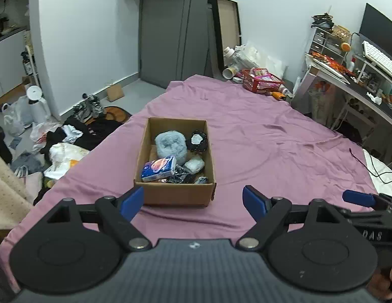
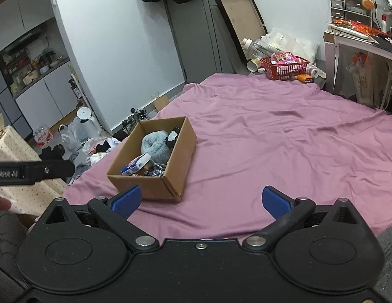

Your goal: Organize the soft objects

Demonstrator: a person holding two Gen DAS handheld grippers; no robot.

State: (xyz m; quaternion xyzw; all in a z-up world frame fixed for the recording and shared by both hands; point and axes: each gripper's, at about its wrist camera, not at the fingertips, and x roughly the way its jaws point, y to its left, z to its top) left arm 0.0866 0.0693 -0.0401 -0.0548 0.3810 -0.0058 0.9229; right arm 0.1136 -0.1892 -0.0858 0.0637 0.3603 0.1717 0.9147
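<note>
A cardboard box [image 1: 179, 194] [image 2: 180, 151] stands on the purple bedsheet [image 1: 271, 146] [image 2: 271, 139]. Inside lie a fluffy light-blue plush [image 1: 170, 146] [image 2: 154, 142], a blue tissue pack [image 1: 159, 168] [image 2: 135, 164], a black-and-white frilly item [image 1: 197, 140] [image 2: 172, 136], a small white bundle [image 1: 194, 164] and dark crumpled pieces [image 1: 180, 175]. My left gripper [image 1: 193, 200] is open just in front of the box, with nothing between its blue pads. My right gripper [image 2: 201, 200] is open too, near the box's right front corner, and holds nothing.
A red basket [image 1: 261, 82] [image 2: 284, 68] with packets sits at the bed's far end. Clothes and bags [image 1: 56, 141] litter the floor on the left. A desk [image 1: 360, 80] with a monitor and keyboard stands on the right. A grey door [image 1: 170, 30] is behind.
</note>
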